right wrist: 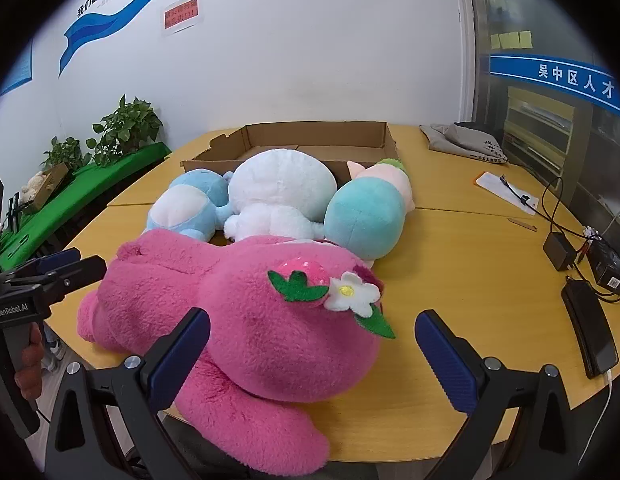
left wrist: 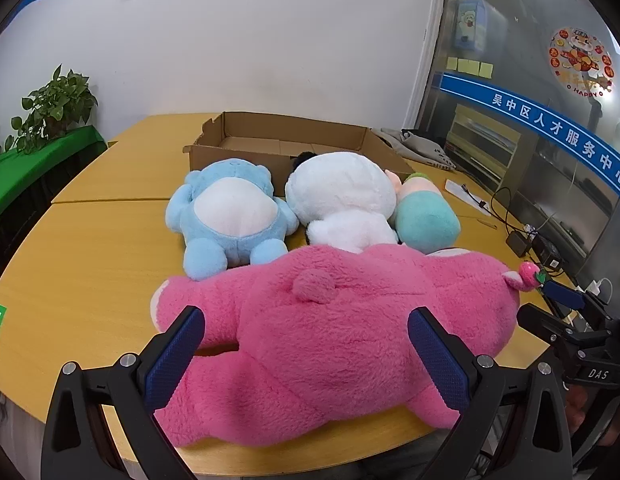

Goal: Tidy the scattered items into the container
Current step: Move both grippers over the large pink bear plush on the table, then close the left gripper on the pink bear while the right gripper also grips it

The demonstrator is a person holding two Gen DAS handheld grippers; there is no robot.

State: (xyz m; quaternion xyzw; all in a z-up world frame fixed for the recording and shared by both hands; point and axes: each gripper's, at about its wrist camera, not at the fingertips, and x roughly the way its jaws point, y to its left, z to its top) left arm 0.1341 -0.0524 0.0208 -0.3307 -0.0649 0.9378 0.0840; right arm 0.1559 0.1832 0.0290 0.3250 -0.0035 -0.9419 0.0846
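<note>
Left claw (left wrist: 306,344) agape over fluffy pink plush (left wrist: 329,340).

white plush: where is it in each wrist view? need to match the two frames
Left wrist: white plush sits centre, above the pink plush, between the blue plush and the teal one.
Right wrist: white plush is upper centre, same neighbours.
Shared landmark: cardboard box directly behind it.

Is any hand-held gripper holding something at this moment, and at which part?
Nothing is held. The left hand-held gripper and the right hand-held gripper are both open, their fingers on either side of the pink plush toy, not closed on it.
</note>
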